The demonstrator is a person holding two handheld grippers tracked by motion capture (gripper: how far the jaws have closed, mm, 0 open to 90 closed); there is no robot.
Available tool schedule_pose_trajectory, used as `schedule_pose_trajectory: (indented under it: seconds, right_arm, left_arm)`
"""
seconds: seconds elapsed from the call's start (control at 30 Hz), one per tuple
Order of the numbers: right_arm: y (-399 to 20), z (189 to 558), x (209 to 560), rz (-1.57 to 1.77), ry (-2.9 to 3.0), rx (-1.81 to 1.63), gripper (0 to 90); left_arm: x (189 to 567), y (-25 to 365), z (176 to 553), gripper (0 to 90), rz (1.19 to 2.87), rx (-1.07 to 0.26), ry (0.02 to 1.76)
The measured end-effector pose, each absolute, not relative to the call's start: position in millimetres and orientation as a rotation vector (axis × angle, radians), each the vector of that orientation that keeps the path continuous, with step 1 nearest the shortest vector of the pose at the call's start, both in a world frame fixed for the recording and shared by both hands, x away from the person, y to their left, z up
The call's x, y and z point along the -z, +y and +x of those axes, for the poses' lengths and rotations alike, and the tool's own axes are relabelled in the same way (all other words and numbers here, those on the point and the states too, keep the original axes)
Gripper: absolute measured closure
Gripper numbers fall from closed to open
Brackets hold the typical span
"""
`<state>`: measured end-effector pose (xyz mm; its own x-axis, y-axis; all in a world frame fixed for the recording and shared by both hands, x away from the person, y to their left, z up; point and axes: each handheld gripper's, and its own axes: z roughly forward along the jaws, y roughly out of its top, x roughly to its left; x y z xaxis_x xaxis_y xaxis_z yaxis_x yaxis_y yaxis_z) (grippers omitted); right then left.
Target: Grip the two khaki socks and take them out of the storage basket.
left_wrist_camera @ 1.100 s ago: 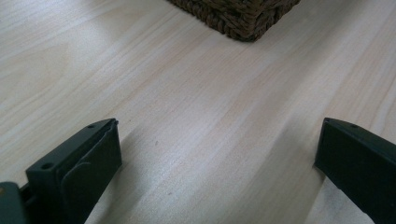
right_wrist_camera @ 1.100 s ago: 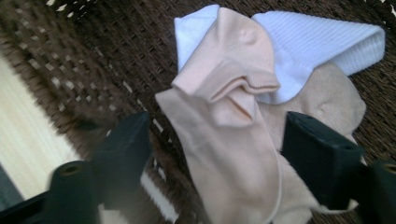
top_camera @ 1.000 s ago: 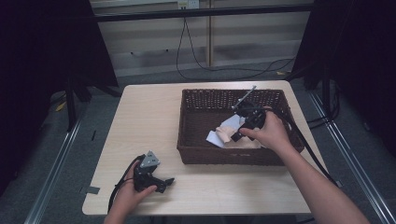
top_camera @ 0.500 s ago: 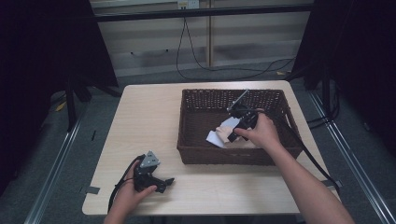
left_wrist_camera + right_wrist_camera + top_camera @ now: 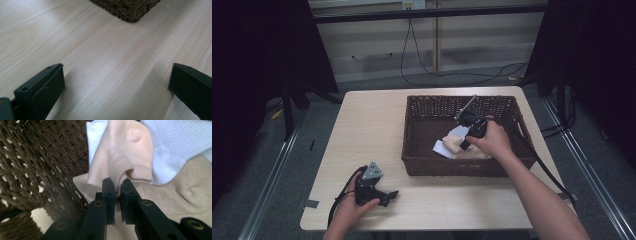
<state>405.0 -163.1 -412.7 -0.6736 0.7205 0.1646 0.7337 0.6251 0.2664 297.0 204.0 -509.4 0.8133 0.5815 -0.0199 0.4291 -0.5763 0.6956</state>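
- Socks in the wicker basket — the right hand-held gripper has just been closing and now pinches the cuff of the peach sock, likely a firm hold for lifting it out.
- Left hand-held gripper rests on the worktop, jaws spread wide on nothing, apparently waiting.
- Right gripper view reveals white sock and beige sock around it — the high view blurs them together.

A pale peach knitted sock lies crumpled inside the brown wicker basket. Its ribbed cuff is pinched up. It rests on a beige sock, beside a white one.
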Motion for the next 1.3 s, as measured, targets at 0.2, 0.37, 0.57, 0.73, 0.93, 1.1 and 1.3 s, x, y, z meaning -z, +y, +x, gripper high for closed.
schedule_pose_trajectory:
  seconds: [0.2, 0.37, 0.57, 0.73, 0.93, 1.1, 1.3]
  right_arm:
    - [-176, 401, 390, -1.248, -2.785, 0.545, 83.6]
    - [-189, 397, 373, -1.25, -2.799, 0.51, 83.7]
    - [-198, 391, 355, -1.247, -2.81, 0.491, 83.6]
    - [-200, 386, 341, -1.23, -2.793, 0.523, 83.6]
    - [-204, 380, 322, -1.216, -2.815, 0.509, 83.6]
    - [-209, 376, 306, -1.219, -2.818, 0.507, 83.6]
    - [-213, 369, 293, -1.18, -2.832, 0.525, 83.6]
  left_arm:
    - [510, 204, 297, 0.0, 2.262, -0.272, 0.748]
    - [510, 203, 297, 0.0, 2.261, -0.273, 0.746]
    - [510, 203, 297, 0.0, 2.26, -0.273, 0.746]
    - [510, 204, 297, 0.0, 2.262, -0.276, 0.744]
    - [510, 204, 297, 0.0, 2.262, -0.276, 0.744]
    - [510, 204, 297, 0.0, 2.263, -0.276, 0.744]
    - [510, 204, 297, 0.0, 2.263, -0.277, 0.744]
